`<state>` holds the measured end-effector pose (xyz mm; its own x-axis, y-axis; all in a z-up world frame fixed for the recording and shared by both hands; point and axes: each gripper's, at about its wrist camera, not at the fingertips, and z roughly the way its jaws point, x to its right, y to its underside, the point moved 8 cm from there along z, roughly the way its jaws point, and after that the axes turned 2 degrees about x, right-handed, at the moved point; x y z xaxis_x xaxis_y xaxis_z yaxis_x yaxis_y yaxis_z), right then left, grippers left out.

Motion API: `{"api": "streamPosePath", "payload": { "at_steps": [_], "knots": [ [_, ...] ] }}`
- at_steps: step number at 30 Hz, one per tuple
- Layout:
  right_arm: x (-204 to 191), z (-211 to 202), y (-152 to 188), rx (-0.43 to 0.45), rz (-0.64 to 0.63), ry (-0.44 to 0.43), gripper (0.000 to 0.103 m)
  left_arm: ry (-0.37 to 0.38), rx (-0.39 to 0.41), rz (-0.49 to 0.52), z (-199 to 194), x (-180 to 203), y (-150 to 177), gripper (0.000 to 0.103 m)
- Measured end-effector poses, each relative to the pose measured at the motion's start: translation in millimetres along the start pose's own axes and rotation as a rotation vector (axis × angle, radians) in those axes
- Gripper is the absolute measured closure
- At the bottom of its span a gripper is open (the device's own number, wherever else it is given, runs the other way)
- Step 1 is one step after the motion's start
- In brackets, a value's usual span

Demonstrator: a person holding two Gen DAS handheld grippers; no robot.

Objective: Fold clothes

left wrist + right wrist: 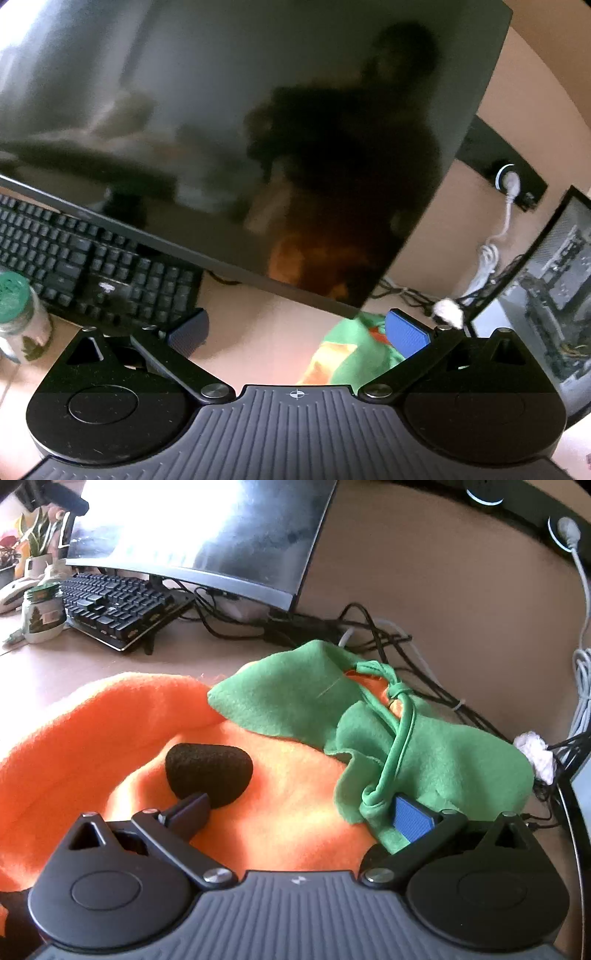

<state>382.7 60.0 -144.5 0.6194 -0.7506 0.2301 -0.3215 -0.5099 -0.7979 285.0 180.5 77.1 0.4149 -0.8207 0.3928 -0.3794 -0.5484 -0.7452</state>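
Left gripper point(297, 334): spread, empty, facing monitor point(258, 129); costume point(343, 354) only a corner | Right gripper point(301, 814): spread over orange costume point(110, 716) on desk point(424, 590), green collar point(295, 694) at right pad point(410, 818) | Around: jar point(42, 616), keyboard point(114, 605), cables point(388, 635) | Costume's near edge cut off.

Fleecy matt costume point(280, 812), glossy monitor point(258, 129)

The left wrist camera is tilting up close at the monitor point(258, 147); the right is looking down over the costume point(258, 812). Both are showing the keyboard point(92, 266).
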Motion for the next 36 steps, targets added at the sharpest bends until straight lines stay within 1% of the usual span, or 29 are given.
{"api": "streamPosePath", "payload": {
  "at_steps": [5,9,27,29,32,36],
  "knots": [
    [-1.7,-3.4,1.2,0.018,-0.026,0.031,0.0,0.052,0.002,-0.04,-12.4,5.1,-8.7,0.0],
    [-2.6,-4.2,1.3,0.021,-0.034,0.039,0.0,0.085,0.001,-0.068,-20.3,9.5,-14.6,0.0],
    [-3.2,-5.0,2.3,0.022,-0.032,0.041,0.0,-0.021,0.137,-0.165,-20.1,-31.8,-58.8,0.0],
    [-3.3,-5.0,2.4,0.023,-0.032,0.041,0.0,-0.02,0.152,-0.191,-23.7,-44.9,-60.3,0.0],
    [-3.3,-4.9,2.5,0.023,-0.033,0.04,0.0,0.001,0.158,-0.24,-25.5,-59.5,-53.3,0.0],
    [-3.3,-4.9,2.6,0.023,-0.033,0.04,0.0,0.046,0.165,-0.283,-22.5,-59.5,-46.7,0.0]
  ]
}}
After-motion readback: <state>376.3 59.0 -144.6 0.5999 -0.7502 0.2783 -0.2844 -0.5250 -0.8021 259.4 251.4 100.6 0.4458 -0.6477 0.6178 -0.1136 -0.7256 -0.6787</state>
